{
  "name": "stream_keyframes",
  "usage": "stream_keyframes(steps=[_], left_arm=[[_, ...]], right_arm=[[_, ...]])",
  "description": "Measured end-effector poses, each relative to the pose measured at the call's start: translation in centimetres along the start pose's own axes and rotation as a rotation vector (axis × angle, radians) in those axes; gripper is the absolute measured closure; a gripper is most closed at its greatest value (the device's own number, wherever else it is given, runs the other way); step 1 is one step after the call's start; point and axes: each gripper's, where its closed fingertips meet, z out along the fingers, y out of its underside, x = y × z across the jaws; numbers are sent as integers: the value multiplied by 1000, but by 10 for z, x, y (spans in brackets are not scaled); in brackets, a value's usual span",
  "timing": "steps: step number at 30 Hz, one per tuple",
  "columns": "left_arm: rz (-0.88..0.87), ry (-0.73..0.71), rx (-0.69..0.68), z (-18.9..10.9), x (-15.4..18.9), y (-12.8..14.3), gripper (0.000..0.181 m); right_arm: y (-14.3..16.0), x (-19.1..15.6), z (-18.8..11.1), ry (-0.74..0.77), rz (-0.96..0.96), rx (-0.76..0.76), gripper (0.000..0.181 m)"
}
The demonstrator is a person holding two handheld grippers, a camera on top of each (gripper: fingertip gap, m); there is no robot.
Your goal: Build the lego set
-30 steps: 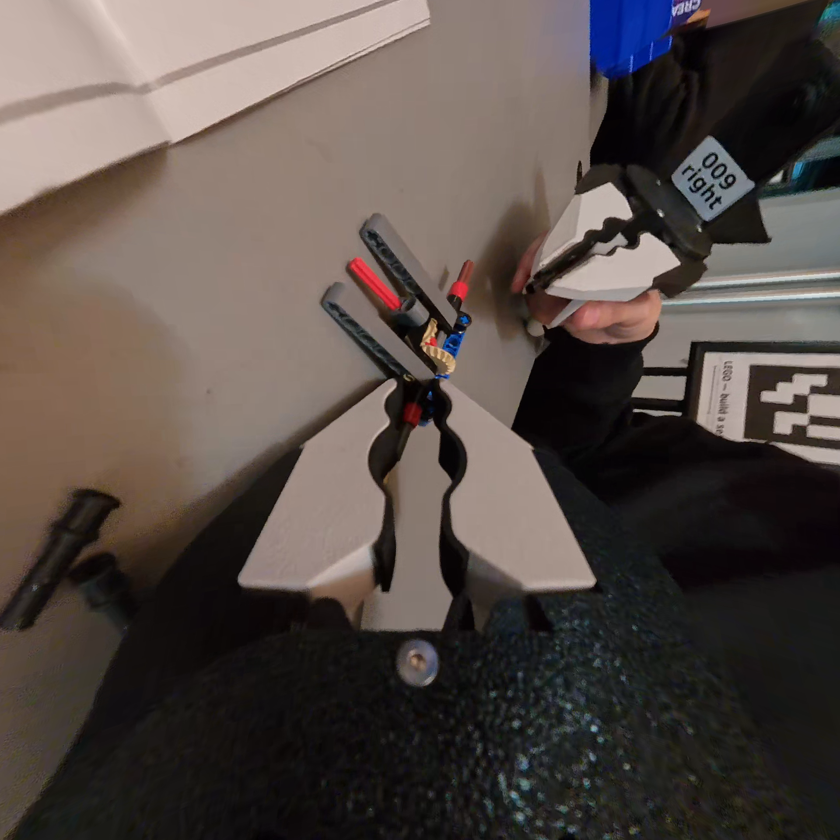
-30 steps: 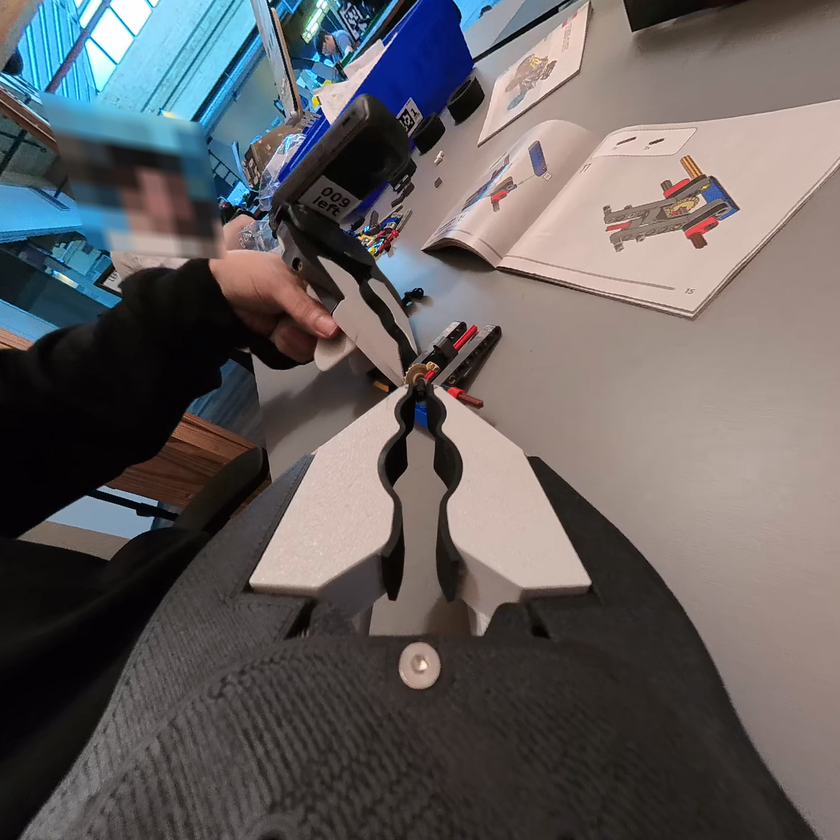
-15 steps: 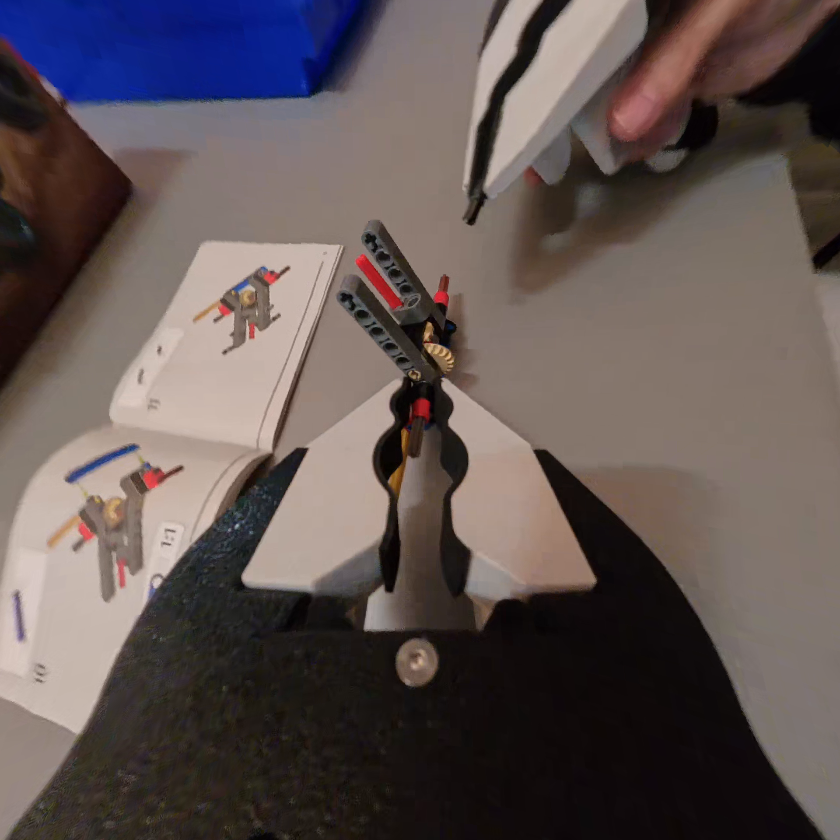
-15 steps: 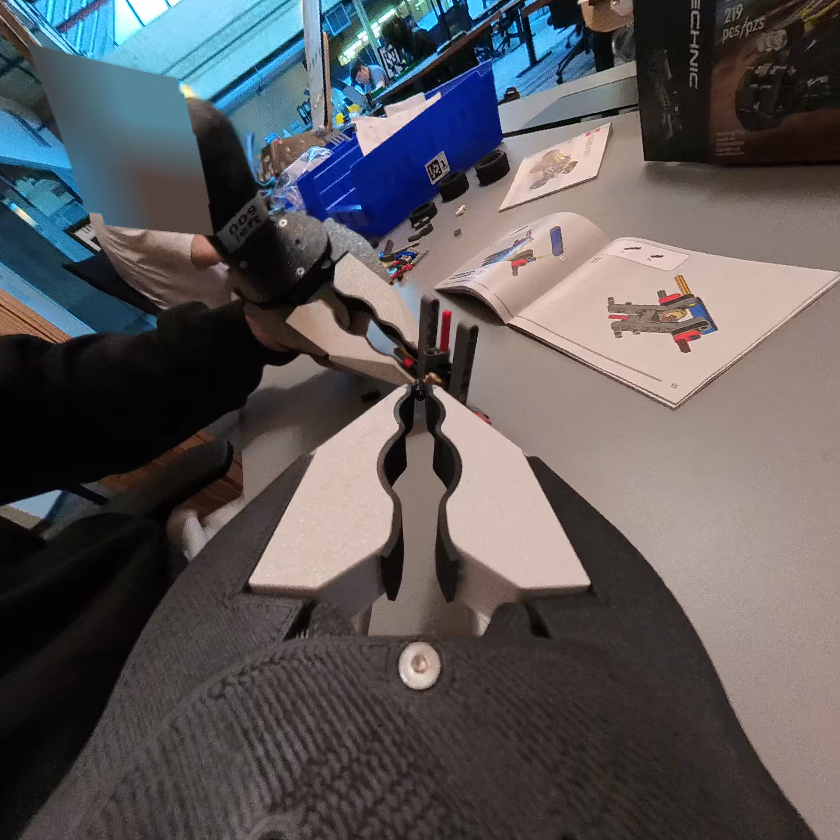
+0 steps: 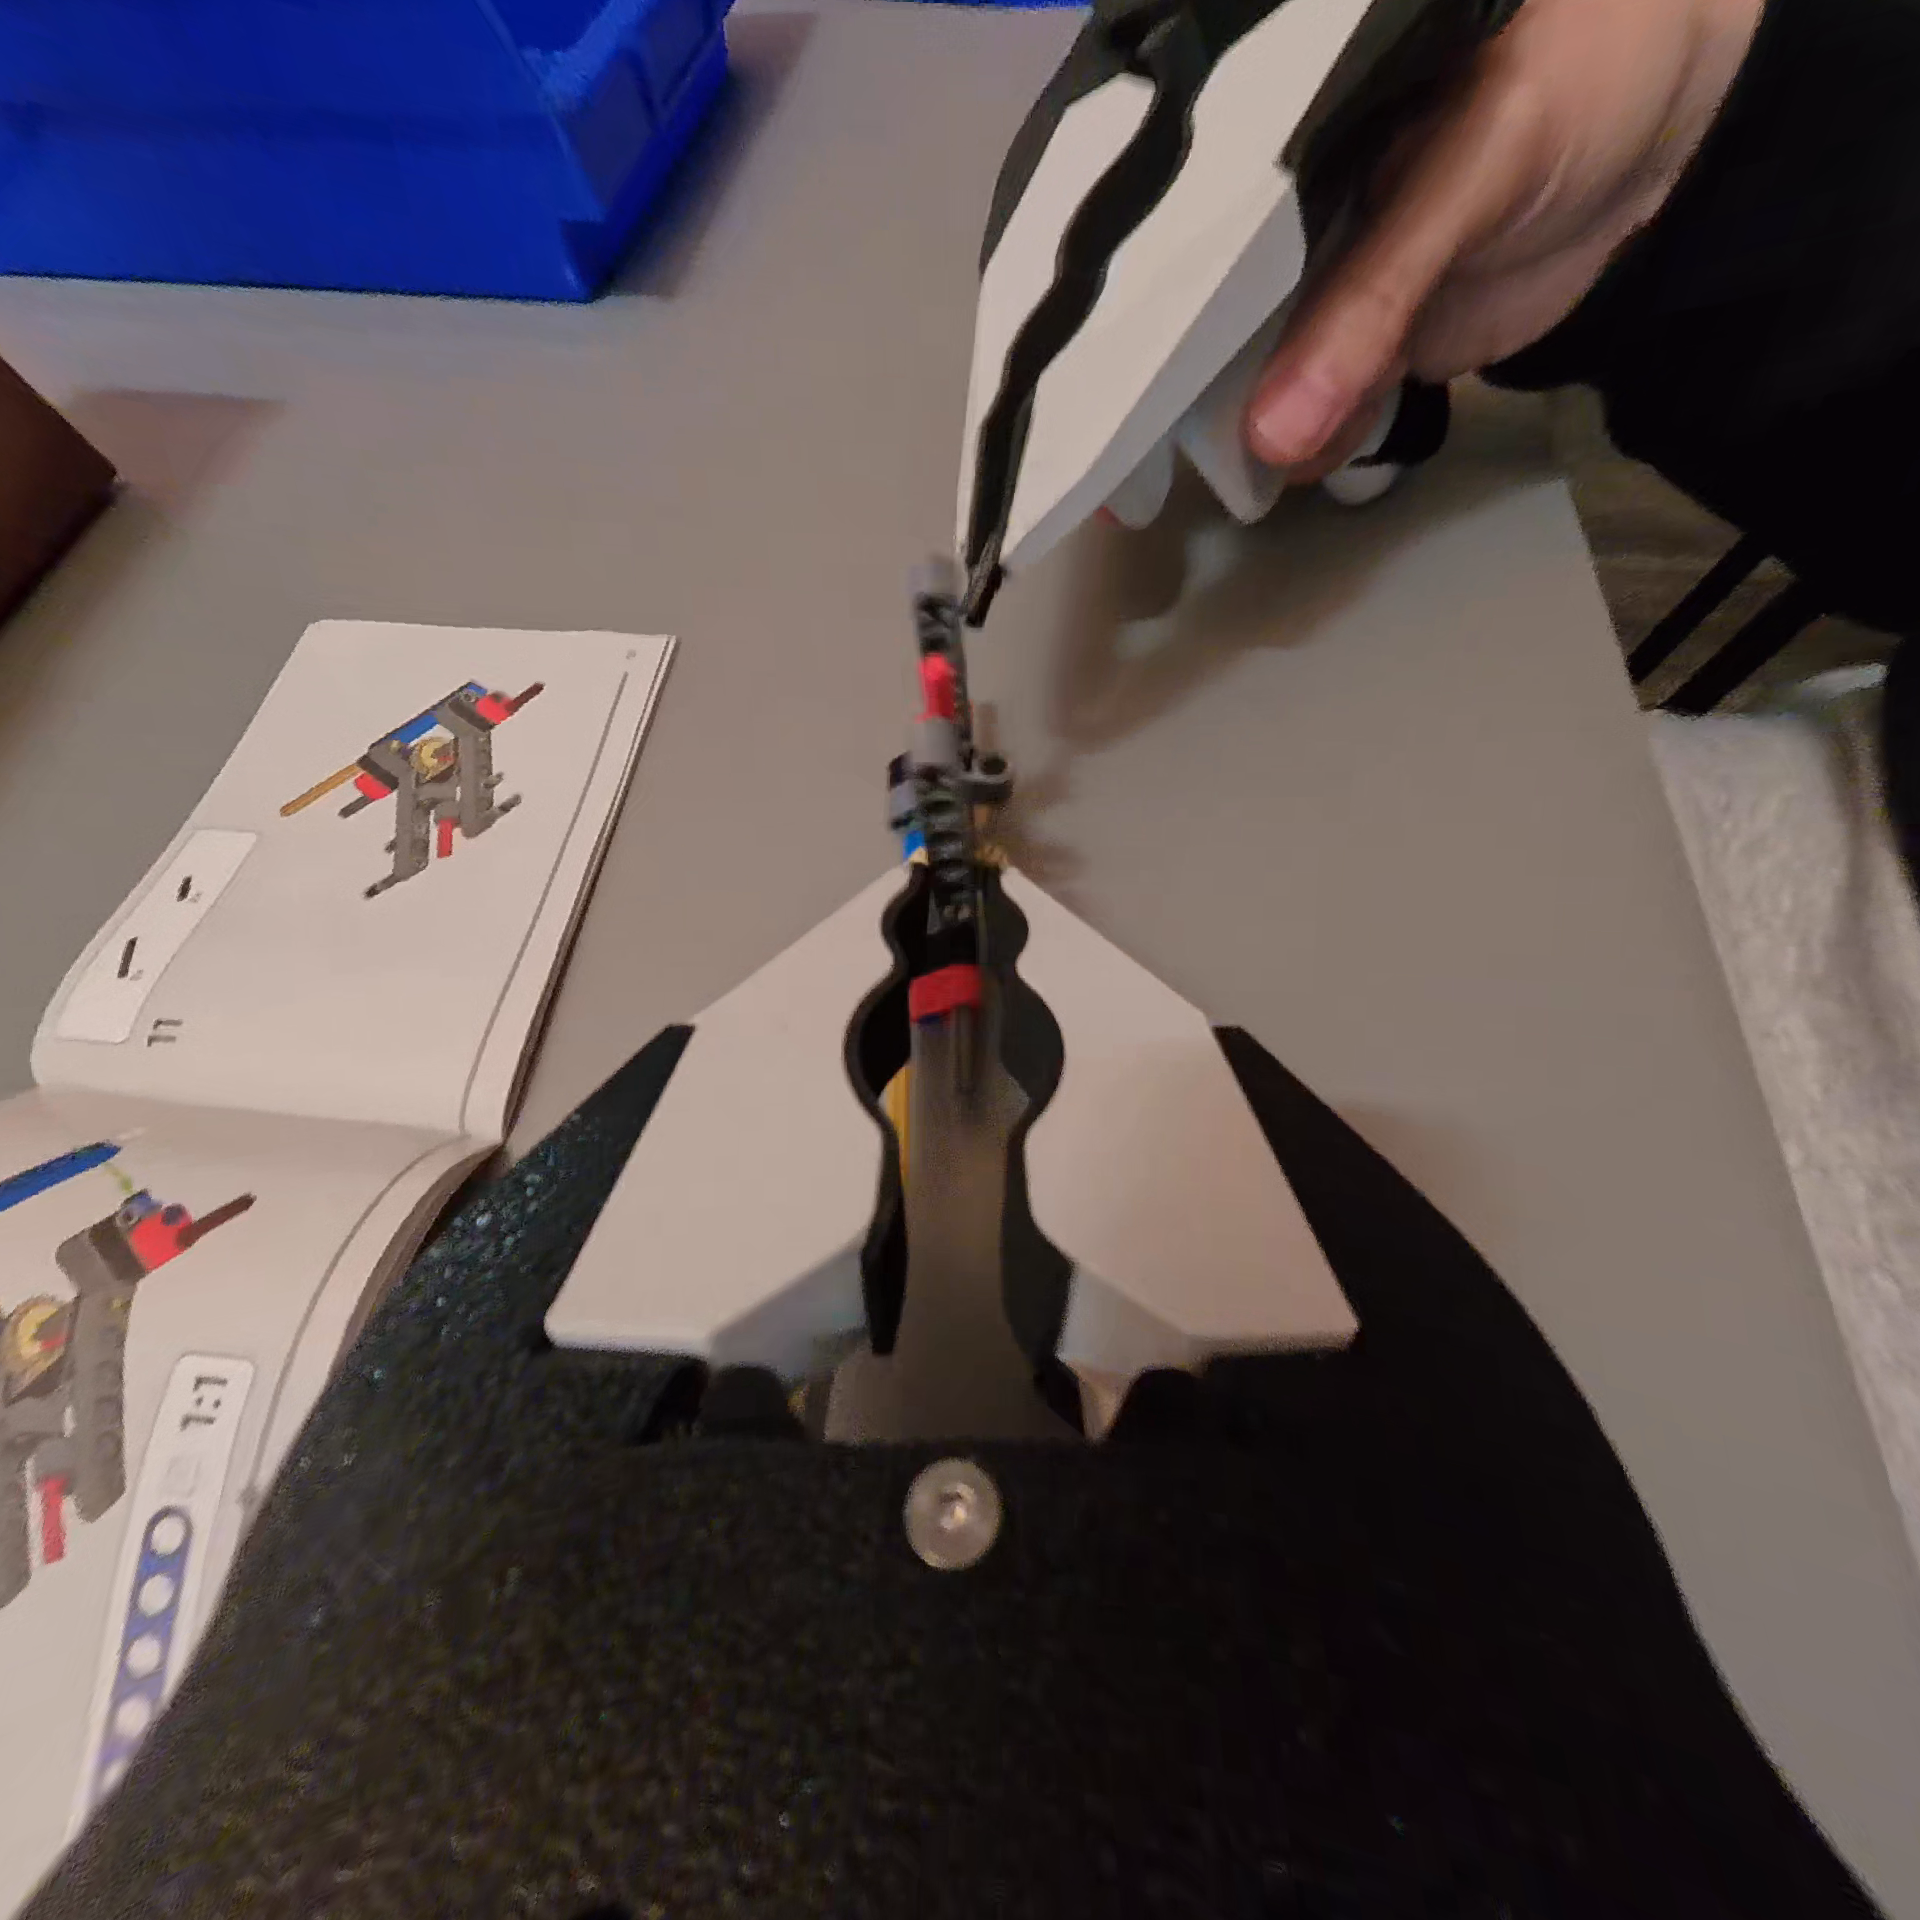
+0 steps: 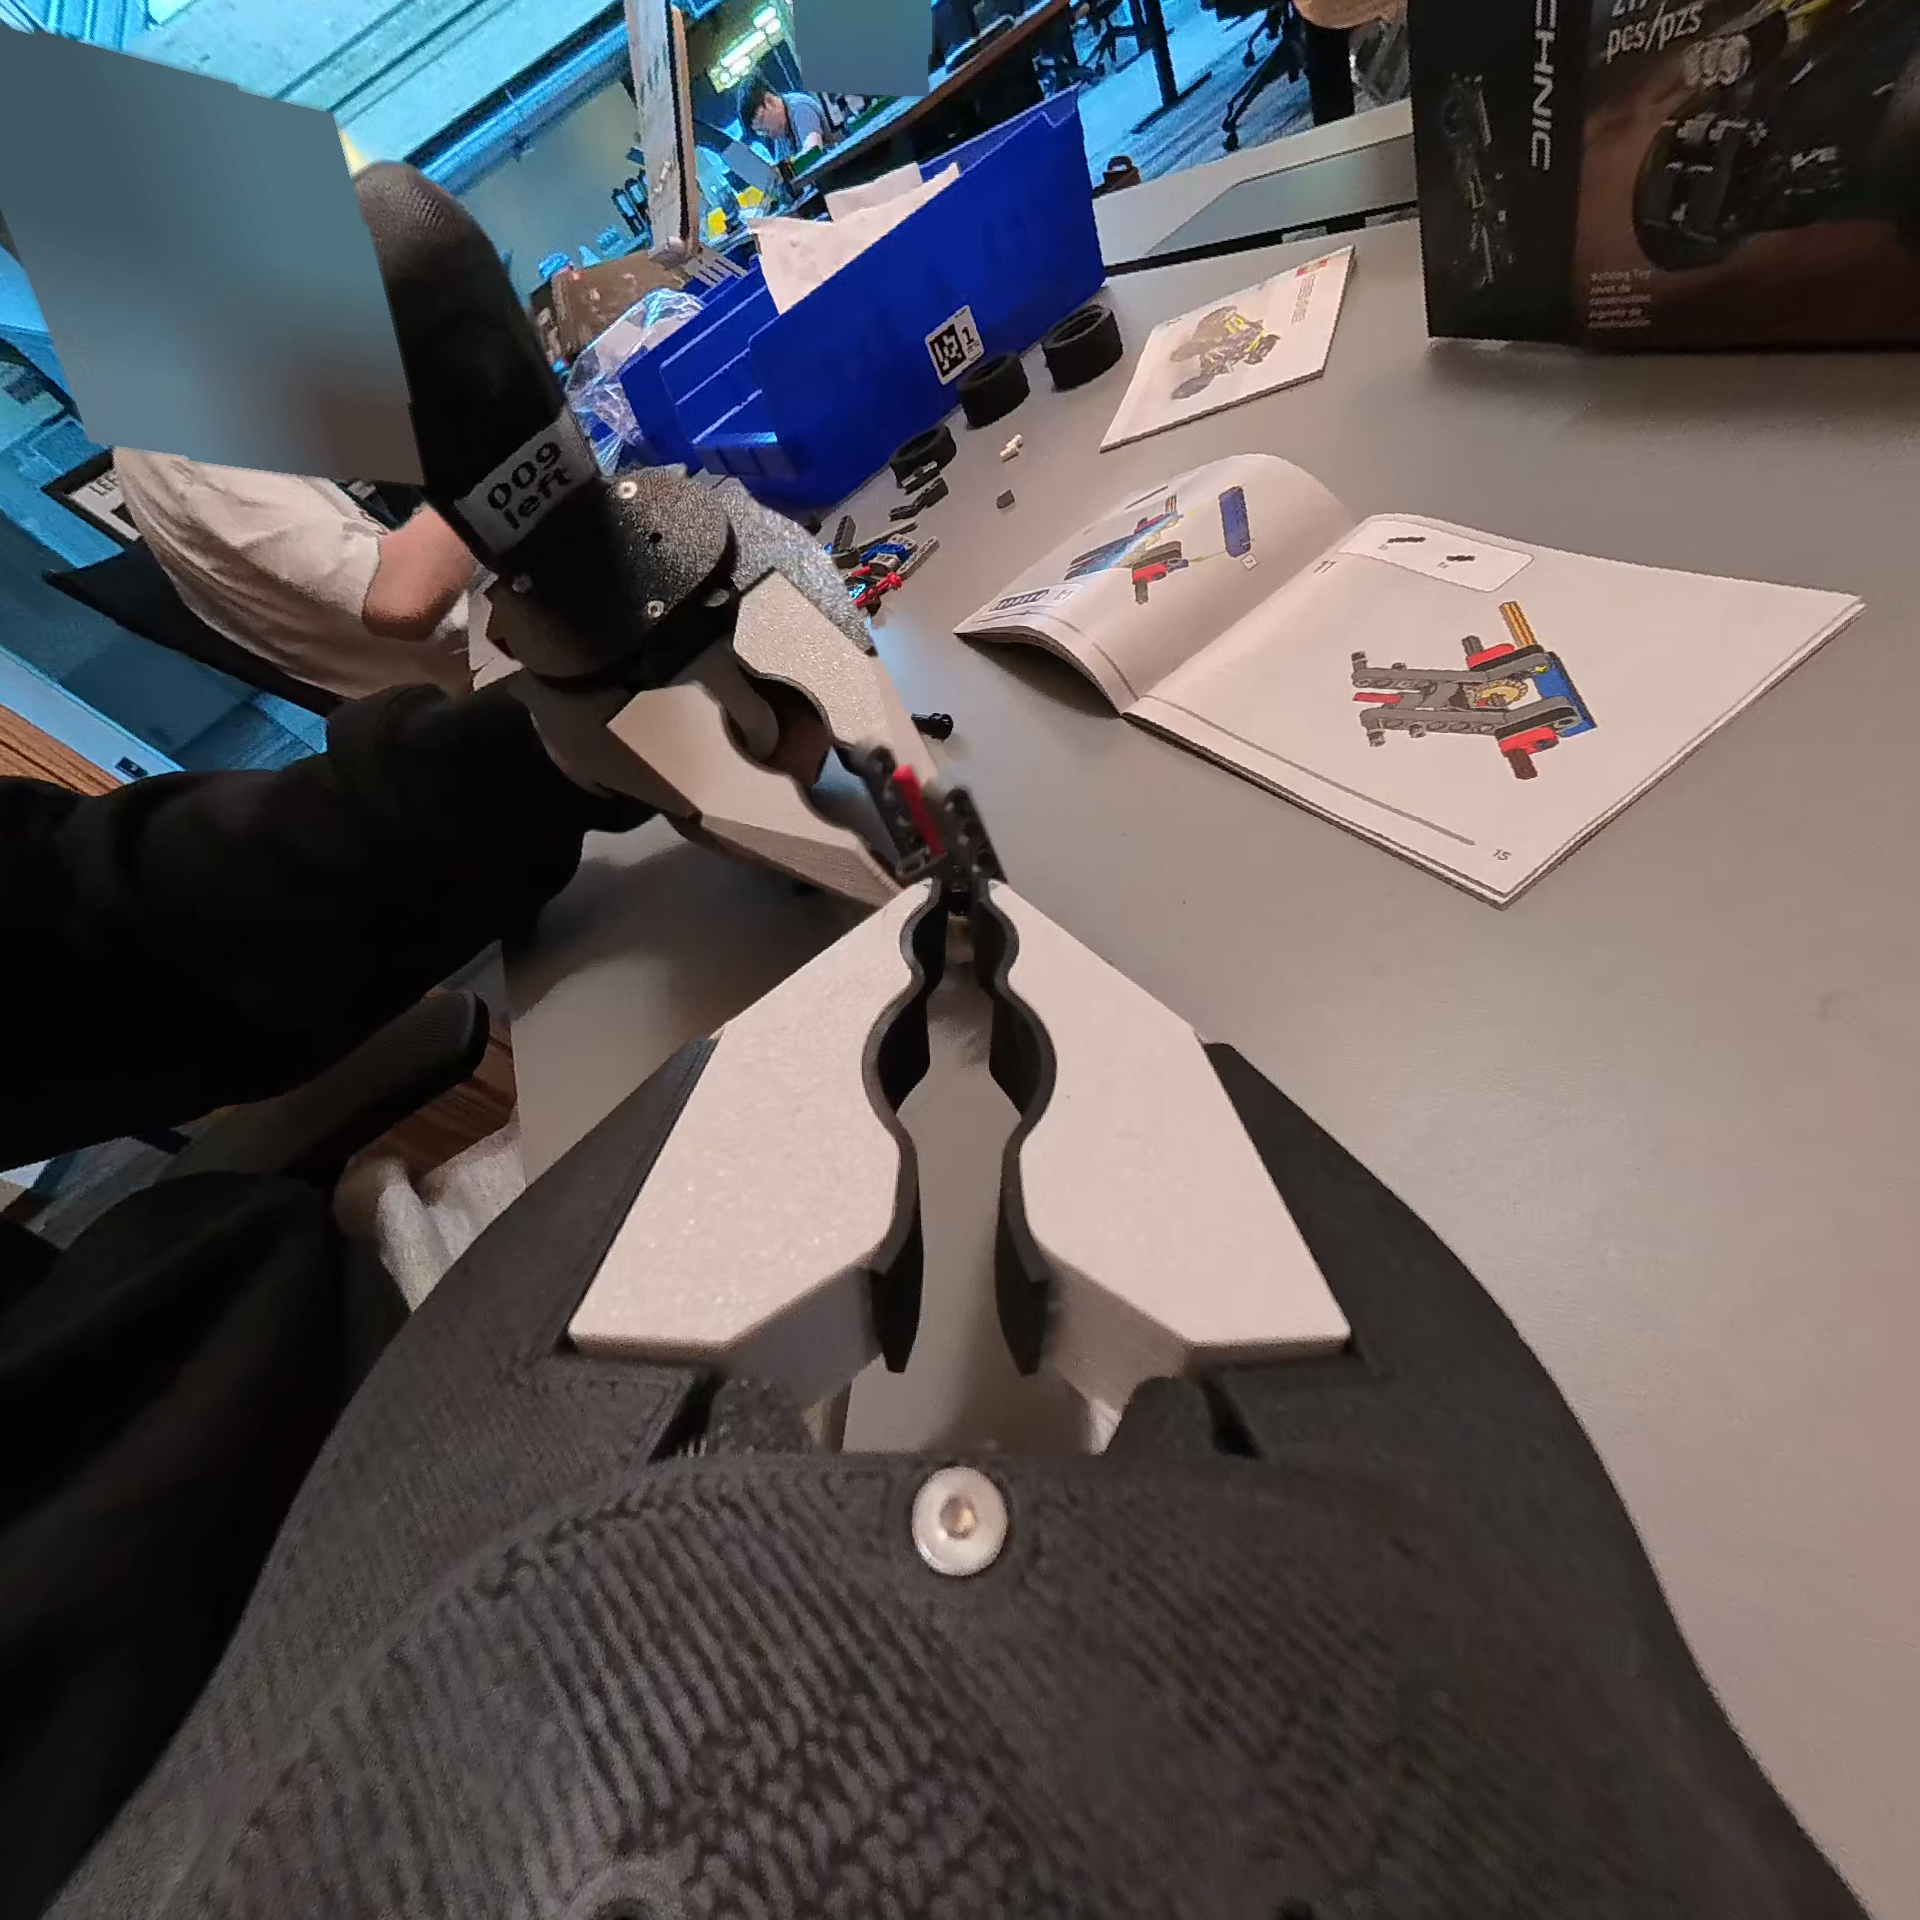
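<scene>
Left fingers (image 5: 940, 894) clamp lego assembly (image 5: 940, 748) | right fingers (image 6: 961, 904) closed at its tip | grey table (image 6: 1455, 1143), open manual (image 6: 1403, 665)

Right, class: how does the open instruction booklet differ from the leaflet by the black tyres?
The instruction booklet lies open, pages arched; the leaflet lies shut and flat. The booklet shows a small grey assembly; the leaflet shows a yellow-and-black vehicle. The booklet is nearer the camera; the leaflet sits farther back, beside the tyres. Both are printed paper on the grey table.
</scene>
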Motion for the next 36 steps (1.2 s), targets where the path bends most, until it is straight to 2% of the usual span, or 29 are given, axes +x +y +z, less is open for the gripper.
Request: stream_keyframes(steps=[3, 9, 15, 19, 22, 24, 28, 34, 36], left_arm=[[-74, 21, 33, 1, 0, -9, 177], [-132, 36, 34, 3, -7, -10, 177], [-115, 265, 17, 1, 7, -12, 177], [-39, 364, 21, 8, 5, -19, 177], [30, 383, 6, 15, 1, -18, 177], [28, 374, 26, 15, -6, -21, 177], [-2, 380, 14, 11, -13, -18, 177], [-23, 392, 127, -9, -16, -29, 177], [-34, 379, 164, -14, -20, -32, 177]], right_arm=[[0, 0, 0, 0, 1, 0, 179], [1, 5, -5, 18, -5, -8, 179], [-1, -3, -12, -19, -267, -28, 179], [-4, -7, -17, -64, -305, -6, 178], [-9, -1, -19, 2, -396, 22, 179], [-3, 1, -18, 13, -433, -22, 179], [-13, 7, -16, 90, -504, 37, 179], [-41, -2, -5, -37, -552, 198, 179], [-43, -4, 5, -56, -577, 195, 179]])
